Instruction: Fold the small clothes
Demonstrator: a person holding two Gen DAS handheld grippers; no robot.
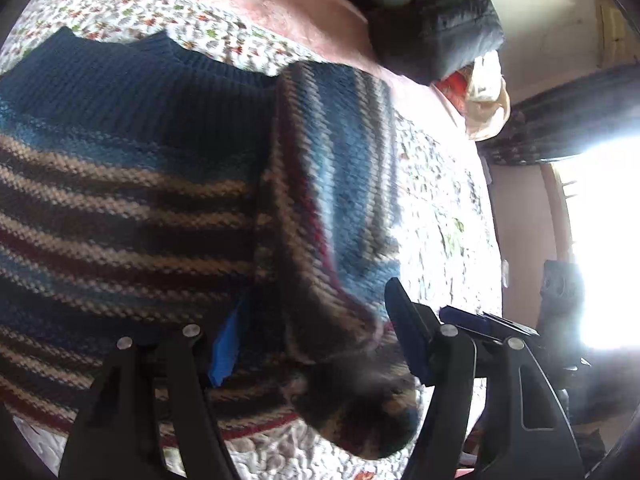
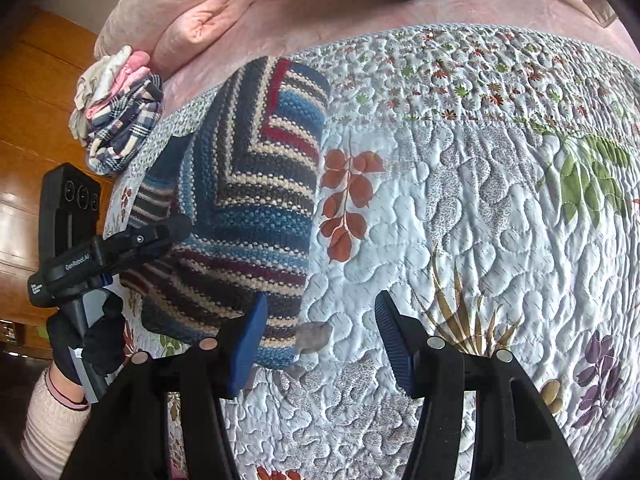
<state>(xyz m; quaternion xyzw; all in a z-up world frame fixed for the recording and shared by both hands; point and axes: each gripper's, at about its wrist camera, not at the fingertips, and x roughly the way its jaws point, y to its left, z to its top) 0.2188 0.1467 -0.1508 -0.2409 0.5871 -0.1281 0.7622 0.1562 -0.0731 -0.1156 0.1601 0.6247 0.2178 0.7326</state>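
A small striped knitted sweater in blue, cream, dark brown and red, with a navy ribbed collar point(image 2: 240, 208), lies on a pale quilted bedspread printed with leaves and flowers point(image 2: 460, 220), toward the 9 o'clock side of the right wrist view. In that view the right gripper point(image 2: 320, 340) hangs released over the quilt, its blue ribbed pads point(image 2: 250, 344) spread wide; the pad at 7 o'clock overlaps the sweater's near edge, while the other is over bare quilt at 5 o'clock. The left gripper point(image 2: 172, 228) reaches in from 9 o'clock, held by a black-gloved hand point(image 2: 100, 340) with a cream knitted cuff, its tip at the sweater's left edge. In the left wrist view the sweater point(image 1: 132, 200) fills the frame from 9 o'clock to the centre, and a striped sleeve point(image 1: 332, 200) droops between the spread blue pads point(image 1: 226, 344) toward 6 o'clock; whether that gripper point(image 1: 312, 332) is pinching the knit I cannot tell. At 10 o'clock in the right wrist view, a bundle of plaid and pink cloth point(image 2: 116, 120) sits near a pink padded blanket point(image 2: 188, 12).
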